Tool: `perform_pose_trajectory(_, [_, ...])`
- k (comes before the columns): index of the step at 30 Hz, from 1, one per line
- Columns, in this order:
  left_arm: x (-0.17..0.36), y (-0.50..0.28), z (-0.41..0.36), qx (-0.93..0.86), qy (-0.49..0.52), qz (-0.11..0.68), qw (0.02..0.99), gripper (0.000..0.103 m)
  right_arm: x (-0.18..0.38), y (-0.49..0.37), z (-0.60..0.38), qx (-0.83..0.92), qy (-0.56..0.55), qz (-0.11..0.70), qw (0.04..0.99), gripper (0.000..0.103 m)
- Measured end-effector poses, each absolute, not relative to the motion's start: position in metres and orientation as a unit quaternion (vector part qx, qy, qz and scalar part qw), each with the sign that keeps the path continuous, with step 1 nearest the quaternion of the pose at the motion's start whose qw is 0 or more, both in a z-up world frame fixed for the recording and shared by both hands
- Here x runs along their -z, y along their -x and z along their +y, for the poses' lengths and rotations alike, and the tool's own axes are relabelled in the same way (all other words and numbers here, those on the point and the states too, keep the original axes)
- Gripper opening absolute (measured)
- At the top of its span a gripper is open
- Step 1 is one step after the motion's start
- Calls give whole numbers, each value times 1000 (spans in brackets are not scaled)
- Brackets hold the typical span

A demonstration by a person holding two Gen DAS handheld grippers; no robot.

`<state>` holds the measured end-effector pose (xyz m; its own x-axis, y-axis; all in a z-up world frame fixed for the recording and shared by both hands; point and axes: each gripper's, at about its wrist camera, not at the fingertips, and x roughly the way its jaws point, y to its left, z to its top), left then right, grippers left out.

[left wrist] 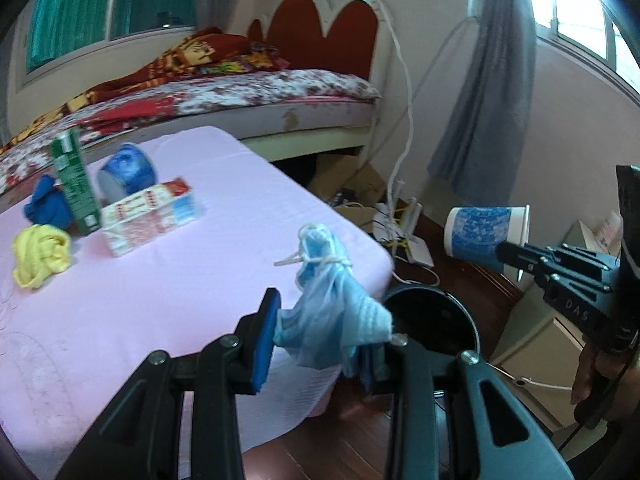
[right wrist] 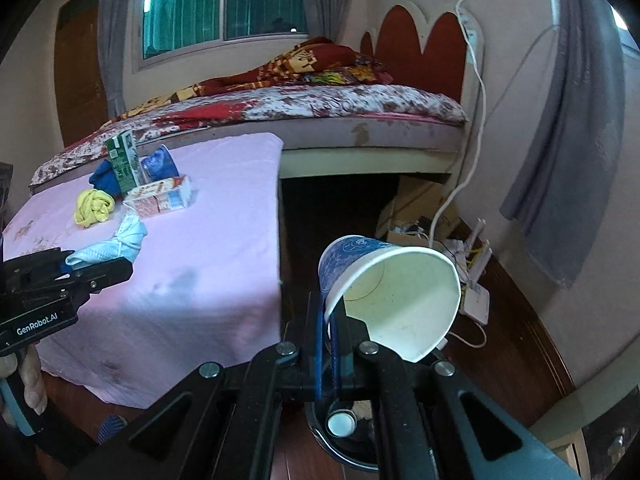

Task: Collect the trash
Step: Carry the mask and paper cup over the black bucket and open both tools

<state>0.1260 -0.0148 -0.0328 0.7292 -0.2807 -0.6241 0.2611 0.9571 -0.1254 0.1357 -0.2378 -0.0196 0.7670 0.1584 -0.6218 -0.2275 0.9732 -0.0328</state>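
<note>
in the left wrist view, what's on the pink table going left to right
yellow cloth → green carton → red and white carton → blue face mask in the left gripper, at the table's right edge

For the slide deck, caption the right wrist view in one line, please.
Right gripper pinches a tilted paper cup by its rim above the dark trash bin beside the pink-covered table.

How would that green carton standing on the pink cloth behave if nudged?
The green carton stands tall on a narrow base, so it would probably tip rather than slide. It looks like thin card, likely light. The soft pink cloth beneath may make it wobblier.
</note>
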Motion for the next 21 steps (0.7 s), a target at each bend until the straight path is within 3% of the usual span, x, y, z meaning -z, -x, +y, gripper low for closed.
perform_pose_trajectory(21, [70,-133,-126,252,-25,385,887,36,74,-112,-318,-73,30,379,922,4])
